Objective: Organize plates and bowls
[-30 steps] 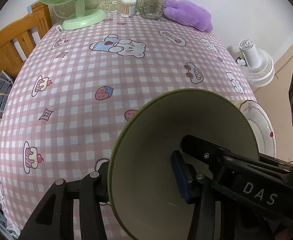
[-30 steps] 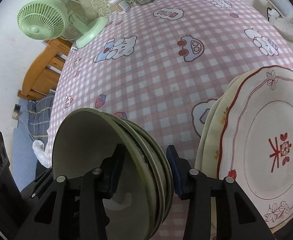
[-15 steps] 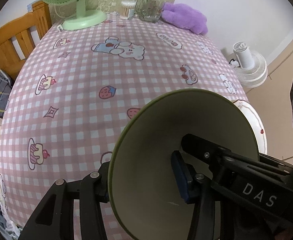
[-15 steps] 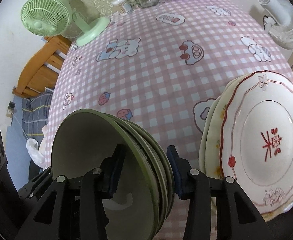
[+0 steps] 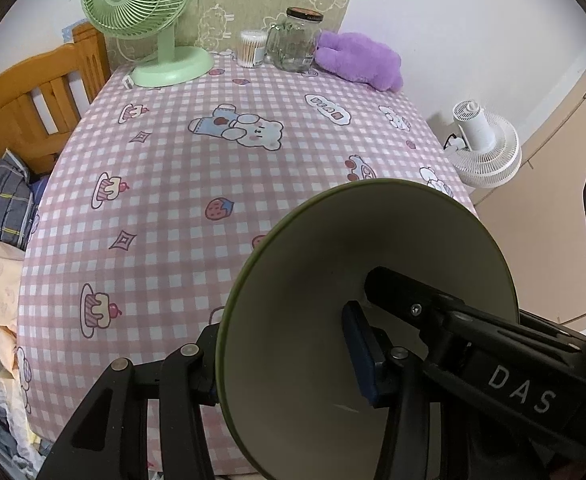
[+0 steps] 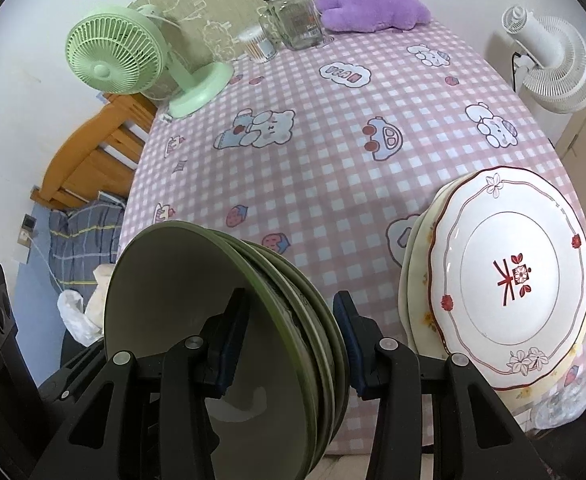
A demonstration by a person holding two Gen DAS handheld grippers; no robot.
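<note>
Green bowls (image 6: 229, 320), nested stack, tilted on edge above near edge of pink checked surface (image 6: 333, 152). Clamped between right gripper (image 6: 289, 344) jaws: one pad inside the front bowl, other on the back of the stack. Left gripper (image 5: 285, 364) jaws closed on same stack from opposite rim, one pad inside the bowl, other behind. White plates (image 6: 509, 284) stacked flat on surface, just right of the bowls, not touching.
</note>
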